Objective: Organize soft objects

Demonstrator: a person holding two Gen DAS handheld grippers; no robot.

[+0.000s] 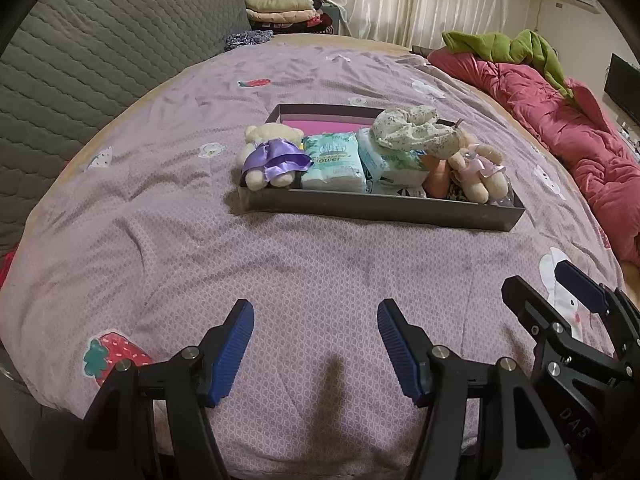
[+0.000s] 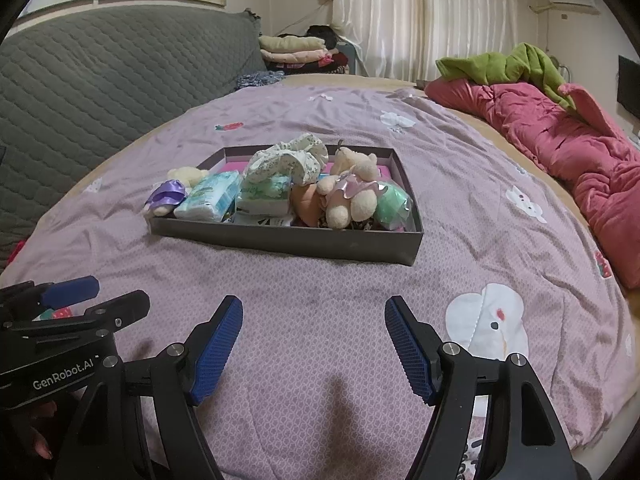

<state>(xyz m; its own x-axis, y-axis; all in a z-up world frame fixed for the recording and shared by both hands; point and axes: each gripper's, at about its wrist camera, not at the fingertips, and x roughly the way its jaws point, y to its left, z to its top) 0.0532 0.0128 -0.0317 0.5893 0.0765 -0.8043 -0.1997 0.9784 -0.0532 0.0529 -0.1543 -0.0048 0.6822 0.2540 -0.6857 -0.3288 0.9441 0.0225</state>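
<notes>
Both sets of jaws stand spread wide with nothing between them: the left gripper (image 1: 316, 344) and the right gripper (image 2: 314, 344) hang side by side, close together, low over the near part of the bed (image 1: 280, 248), their blue pads (image 1: 234, 354) facing across bare purple bedspread. A broad stretch of that patterned cover lies open between the jaws and the dark tray (image 2: 288, 240), which sits near the middle of the bed with its long near wall facing the grippers. The soft things are piled inside it: a cream bear in a purple dress (image 1: 272, 158) at the left end, its feet hanging over the near wall, two tissue packs (image 1: 334, 164) next to it, a floral cloth bundle (image 1: 408, 130) heaped on top, a bear in pink (image 2: 352, 192) toward the right, and a green bagged item (image 2: 394, 204) in the right near corner. A strip of pink tray floor shows at the back. The bedspread runs clear on all sides of the tray. A grey quilted headboard (image 1: 100, 52) bounds the left edge, and a red quilt (image 2: 560, 140) with a green cloth (image 2: 504, 64) lies along the right.
</notes>
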